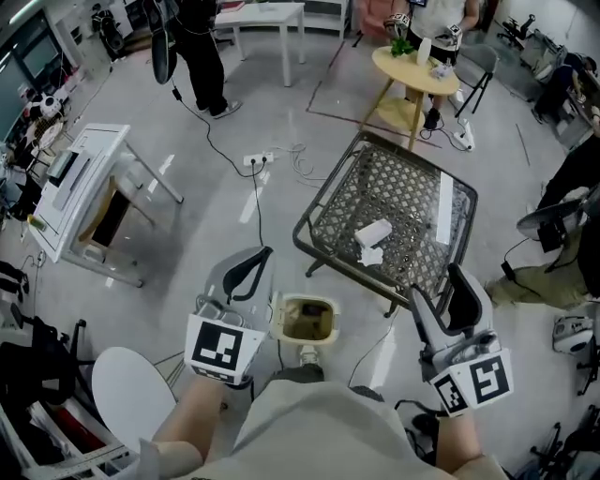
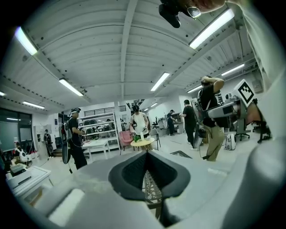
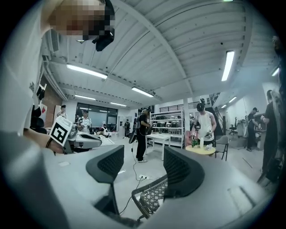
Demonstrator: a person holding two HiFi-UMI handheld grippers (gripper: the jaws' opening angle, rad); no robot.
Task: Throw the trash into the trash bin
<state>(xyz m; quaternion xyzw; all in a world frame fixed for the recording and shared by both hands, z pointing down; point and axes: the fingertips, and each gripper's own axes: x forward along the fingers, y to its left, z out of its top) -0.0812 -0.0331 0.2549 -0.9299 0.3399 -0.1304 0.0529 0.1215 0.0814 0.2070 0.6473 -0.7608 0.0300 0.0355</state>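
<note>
The left gripper's [image 2: 146, 155] jaws meet with nothing between them and the right gripper's [image 3: 143, 162] jaws stand apart and empty, both held on either side of the small trash bin [image 1: 278, 319] on the floor, while the crumpled white trash [image 1: 373, 232] lies beyond on the dark mesh table [image 1: 394, 187].

A large robotics lab in an open hall.

Long tube lights [image 2: 70, 87] run under a ribbed ceiling [image 2: 129, 44], and a power strip [image 1: 259, 159] lies on the grey polished floor [image 1: 244, 103]. Metal shelves [image 3: 166, 127] with equipment stand at the back, near a white surface [image 1: 262, 14] and a round yellow surface [image 1: 412, 67]. Several people [image 2: 139, 123] stand around and wear devices on the head.
</note>
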